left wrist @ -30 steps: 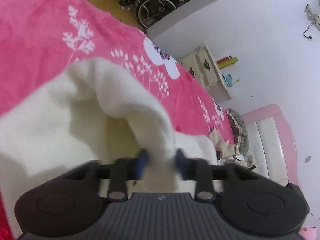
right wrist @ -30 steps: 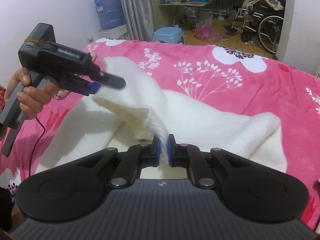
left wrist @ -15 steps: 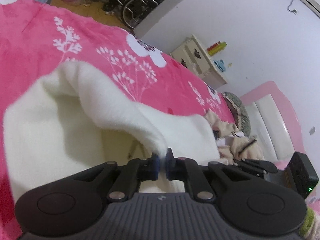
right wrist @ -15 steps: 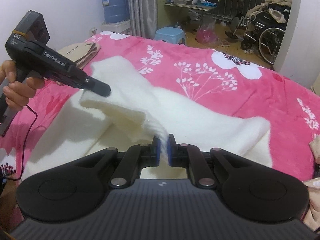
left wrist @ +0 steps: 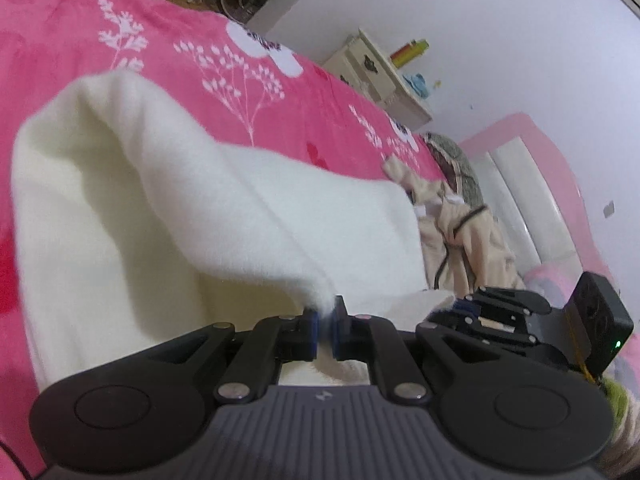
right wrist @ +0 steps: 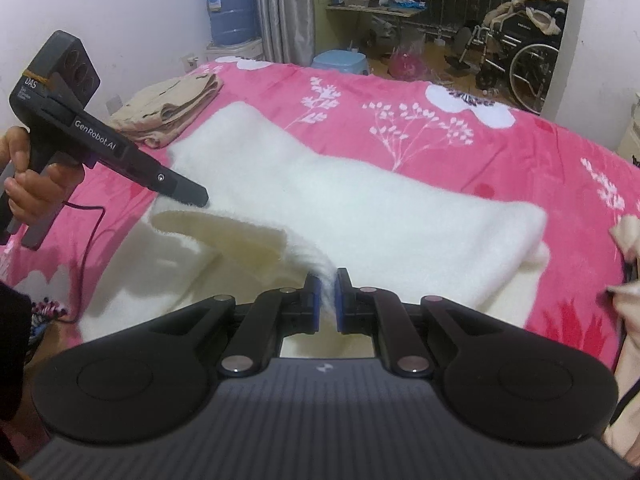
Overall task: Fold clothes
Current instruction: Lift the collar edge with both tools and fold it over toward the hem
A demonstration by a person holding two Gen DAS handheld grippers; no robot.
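A fluffy white garment (right wrist: 360, 208) lies spread on the pink flowered bedspread (right wrist: 460, 132), its near layer lifted and doubled over the lower one. My right gripper (right wrist: 327, 300) is shut on a tuft of its near edge. In the left wrist view my left gripper (left wrist: 326, 326) is shut on another bit of that edge, with the white garment (left wrist: 200, 200) stretching away ahead. The left gripper (right wrist: 188, 194) also shows at the left of the right wrist view, held by a hand (right wrist: 28, 188). The right gripper (left wrist: 468, 312) appears at the lower right of the left wrist view.
A folded beige garment (right wrist: 172, 108) sits at the bed's far left corner. A heap of beige clothes (left wrist: 452, 232) lies toward the pink headboard (left wrist: 532, 208). A water jug (right wrist: 230, 12), a blue stool (right wrist: 340, 62) and a wheelchair (right wrist: 520, 52) stand beyond the bed.
The left gripper went from open around the fabric to shut on it. Both grippers have drawn the lifted edge toward the near side, laying the top layer flatter over the lower one.
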